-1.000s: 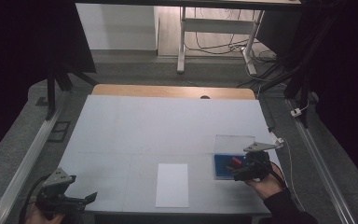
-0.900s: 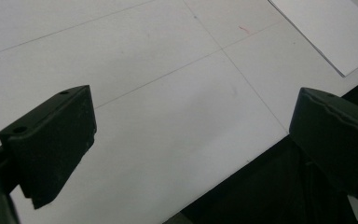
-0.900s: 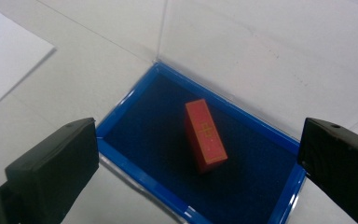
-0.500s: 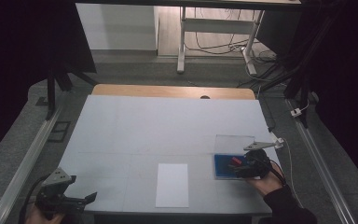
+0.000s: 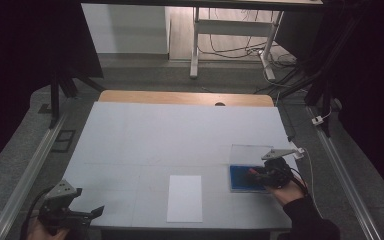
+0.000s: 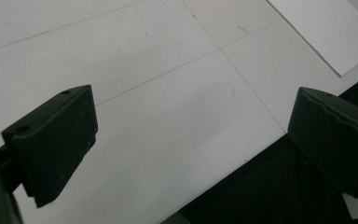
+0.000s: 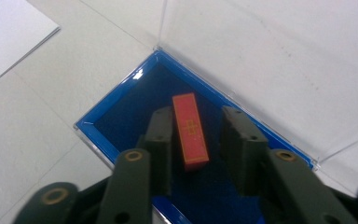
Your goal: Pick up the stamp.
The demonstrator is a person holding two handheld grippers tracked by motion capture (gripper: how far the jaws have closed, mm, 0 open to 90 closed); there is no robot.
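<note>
Looking down from the high view, I see a white tabletop (image 5: 180, 135) with my right tongs (image 5: 256, 174) at the lower right of the frame, reaching into a shallow blue tray (image 5: 239, 179). A clear lid (image 5: 250, 153) stands up from the tray's far edge. A white sheet of paper (image 5: 185, 198) lies flat at the lower middle of the frame, well apart from the tray.

In the right gripper view, the blue tray (image 7: 116, 121) fills the middle of the frame, and a small red block (image 7: 190, 130) with a faint yellow marking lies on its dark blue floor. My right tongs (image 7: 196, 135) have just been closing, and the red block sits between the two black jaws. The left jaw is touching or just beside the block's long edge; a strip of blue shows between the block and the right jaw, so the block is not yet pinched. The corner of the paper (image 7: 9, 42) shows at the upper left of that frame.

My left tongs (image 5: 91, 213) rest at the lower left of the high view, over the tabletop's near edge. In the left gripper view, the left tongs (image 6: 191, 140) are spread wide with only bare tabletop (image 6: 144, 93) between the jaws, and the paper (image 6: 326, 28) at the upper right.
</note>
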